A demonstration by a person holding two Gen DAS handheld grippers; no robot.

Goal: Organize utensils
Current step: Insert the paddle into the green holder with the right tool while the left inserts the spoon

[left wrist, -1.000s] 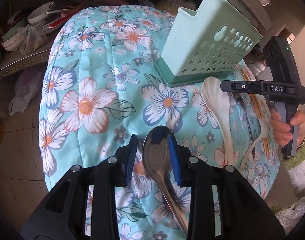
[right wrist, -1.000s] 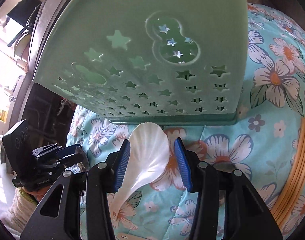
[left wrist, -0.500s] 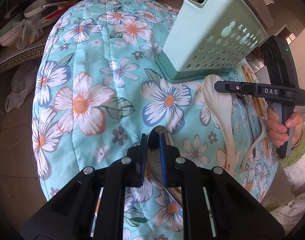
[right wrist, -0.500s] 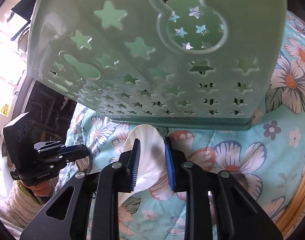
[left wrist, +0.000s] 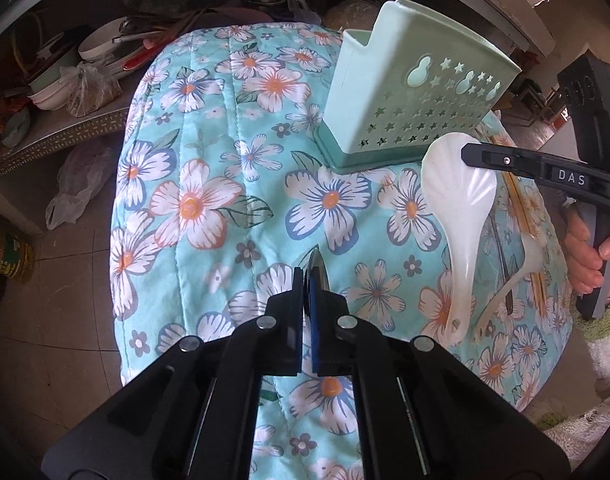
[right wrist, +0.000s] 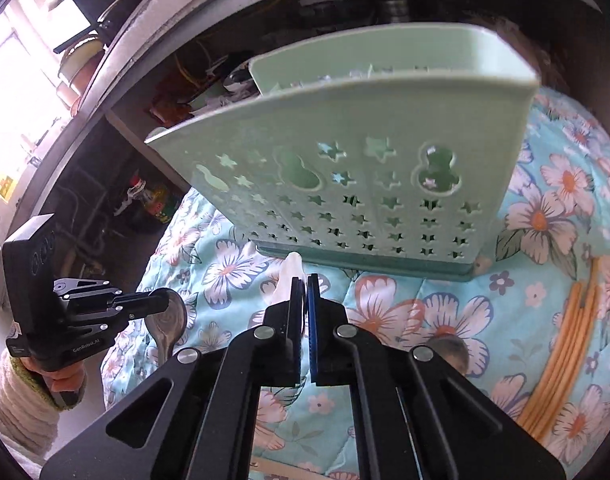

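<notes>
My left gripper [left wrist: 305, 292] is closing tight on a metal spoon [left wrist: 317, 268], which stands edge-on between the pads just above the flowered cloth. The right gripper [right wrist: 304, 292] is likewise closing on the bowl of a white shell-shaped spoon [left wrist: 461, 200], whose handle hangs down clear of the cloth. In the right wrist view only a sliver of the white spoon [right wrist: 289, 272] shows past the pads. The mint-green utensil holder [left wrist: 405, 92] with star cut-outs stands upright just beyond both grippers. Across the cloth, the left gripper [right wrist: 161, 302] holds the metal spoon [right wrist: 167, 322].
Chopsticks [left wrist: 521, 208], a second white spoon [left wrist: 517, 280] and a dark-handled utensil [left wrist: 501, 256] lie on the flowered cloth [left wrist: 225, 160] right of the holder. Bowls and bags crowd a shelf [left wrist: 65, 92] at the far left. A hand [left wrist: 585, 256] grips the right tool.
Both grippers went from open around their spoons to shut on them. Both then rose, lifting the spoons off the cloth, and the right one rolled a little.
</notes>
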